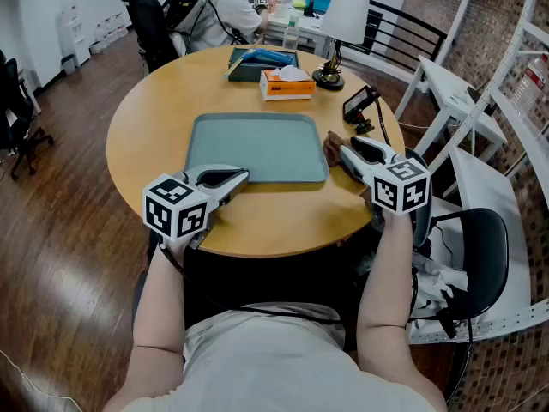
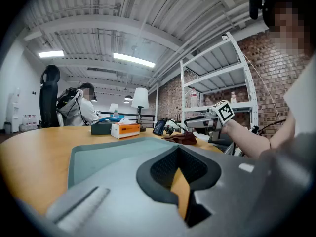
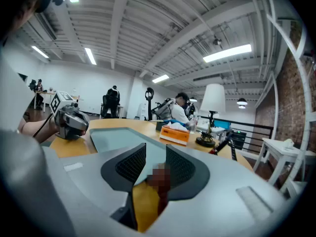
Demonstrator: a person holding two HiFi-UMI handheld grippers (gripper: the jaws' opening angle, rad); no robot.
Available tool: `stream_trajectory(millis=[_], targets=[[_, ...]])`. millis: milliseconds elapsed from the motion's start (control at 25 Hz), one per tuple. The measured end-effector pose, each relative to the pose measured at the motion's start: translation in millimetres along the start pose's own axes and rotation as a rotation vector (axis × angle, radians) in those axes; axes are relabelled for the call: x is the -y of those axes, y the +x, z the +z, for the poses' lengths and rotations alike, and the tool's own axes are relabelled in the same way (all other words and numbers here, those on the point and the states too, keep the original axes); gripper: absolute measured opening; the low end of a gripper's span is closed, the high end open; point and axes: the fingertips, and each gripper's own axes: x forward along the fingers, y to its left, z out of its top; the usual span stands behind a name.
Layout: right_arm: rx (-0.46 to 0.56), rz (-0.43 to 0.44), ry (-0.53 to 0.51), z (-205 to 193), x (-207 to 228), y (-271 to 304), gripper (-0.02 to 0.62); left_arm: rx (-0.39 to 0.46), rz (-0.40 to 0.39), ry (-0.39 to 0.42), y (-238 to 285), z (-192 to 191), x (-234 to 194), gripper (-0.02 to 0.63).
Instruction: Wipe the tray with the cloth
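Observation:
A grey-green tray (image 1: 257,148) lies in the middle of a round wooden table (image 1: 146,127). A dark brown cloth (image 1: 333,144) is bunched on the table against the tray's right edge. My right gripper (image 1: 344,151) is low by the cloth with its jaws a little apart. In the right gripper view the cloth (image 3: 159,179) shows in that narrow gap, past my right gripper (image 3: 156,149). My left gripper (image 1: 244,176) rests at the tray's front left corner, shut and holding nothing. The left gripper view looks across the tray (image 2: 98,157) to the cloth (image 2: 181,138).
Behind the tray stand an orange tissue box (image 1: 287,82), a dark box with a blue item (image 1: 257,61), a table lamp (image 1: 341,24) and a phone on a stand (image 1: 360,103). A person (image 1: 227,11) sits at the far side. A black chair (image 1: 480,230) and white shelving (image 1: 523,84) stand at right.

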Motion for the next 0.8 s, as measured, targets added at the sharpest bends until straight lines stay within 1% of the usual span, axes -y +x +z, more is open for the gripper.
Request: stream_trajectory(millis=[40, 120, 200, 280, 360, 400, 440, 480, 520, 600, 680, 800], targets=[[-0.034, 0.014, 0.012, -7.1, 5.4, 0.7, 0.137, -0.001, 0.001, 0.002, -0.6, 0.4, -0.6, 0.000], [-0.114, 0.038, 0.008, -22.0, 14.6, 5.5, 0.188, 0.000, 0.004, 0.005, -1.6, 1.4, -2.0, 0.000], [-0.221, 0.052, -0.044, -38.9, 21.1, 16.2, 0.221, 0.003, 0.007, 0.007, -1.9, 2.7, -3.5, 0.000], [-0.327, 0.048, -0.090, -56.2, 29.7, 27.6, 0.230, 0.006, 0.009, 0.007, -1.2, 3.7, -4.3, 0.000], [-0.406, 0.044, -0.095, -74.2, 38.8, 36.0, 0.216, 0.006, 0.008, 0.006, -0.4, 3.3, -3.9, 0.000], [-0.432, 0.052, -0.085, -82.6, 41.4, 39.1, 0.183, 0.005, 0.008, 0.005, -0.2, 2.8, -3.8, 0.000], [-0.444, 0.064, -0.072, -88.4, 42.7, 41.2, 0.133, 0.004, 0.007, 0.004, -0.1, 2.5, -3.8, 0.000], [-0.442, 0.070, -0.060, -90.4, 43.5, 42.1, 0.105, 0.004, 0.007, 0.004, 0.0, 2.3, -3.8, 0.000], [-0.427, 0.062, -0.056, -88.0, 45.1, 41.3, 0.090, 0.003, 0.007, 0.005, 0.0, 2.1, -3.8, 0.000], [-0.356, 0.010, -0.073, -68.5, 50.3, 36.3, 0.078, 0.001, 0.006, 0.008, 0.2, 2.0, -3.6, 0.000], [-0.222, -0.032, -0.090, -29.1, 50.4, 31.8, 0.074, 0.001, 0.005, 0.010, 0.1, 2.3, -3.6, 0.000], [-0.014, -0.030, -0.117, 33.7, 41.2, 39.9, 0.074, 0.003, 0.006, 0.008, -0.5, 2.6, -4.1, 0.000]])
